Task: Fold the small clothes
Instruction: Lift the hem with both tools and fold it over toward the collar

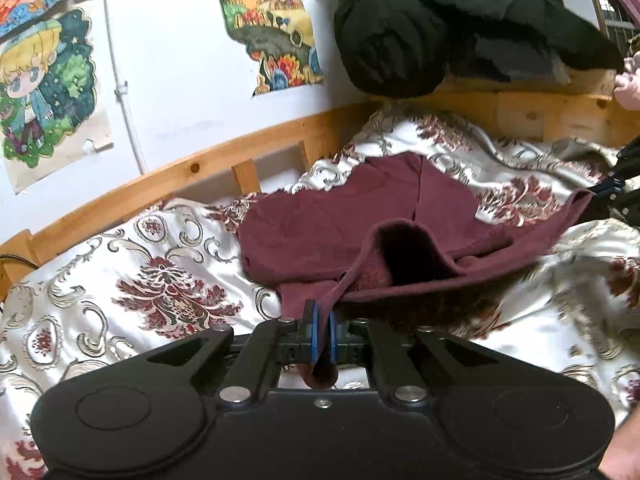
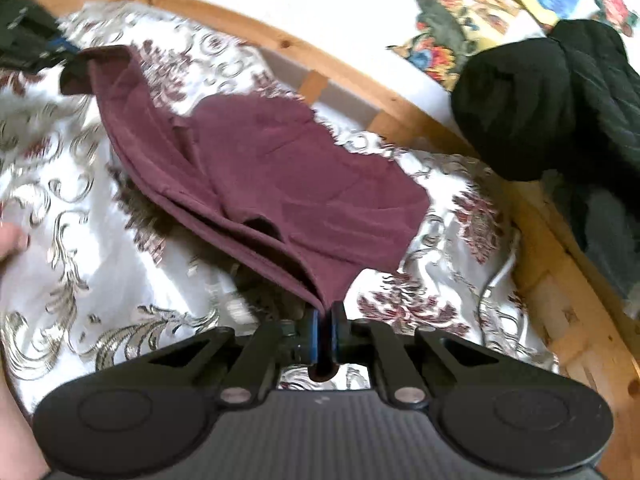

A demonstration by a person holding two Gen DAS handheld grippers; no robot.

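Garment [image 1: 344,216] corners pinched between both grippers' closed jaws.

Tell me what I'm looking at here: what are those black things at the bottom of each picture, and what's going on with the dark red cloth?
There is no robot here. A person holds a hand tool in each hand, and each tool has two fingers and a small wide-angle camera looking along them. One picture comes from the left tool's camera, the other from the right's.

The black shape at the bottom is the tool itself. The left gripper and the right gripper are each shut on an edge of the garment, a small dark red piece of clothing, partly raised off the bedspread. That spread is white with dark red flowers, on a bed with a wooden frame. Black clothes are heaped at the far end, and posters hang on the wall.
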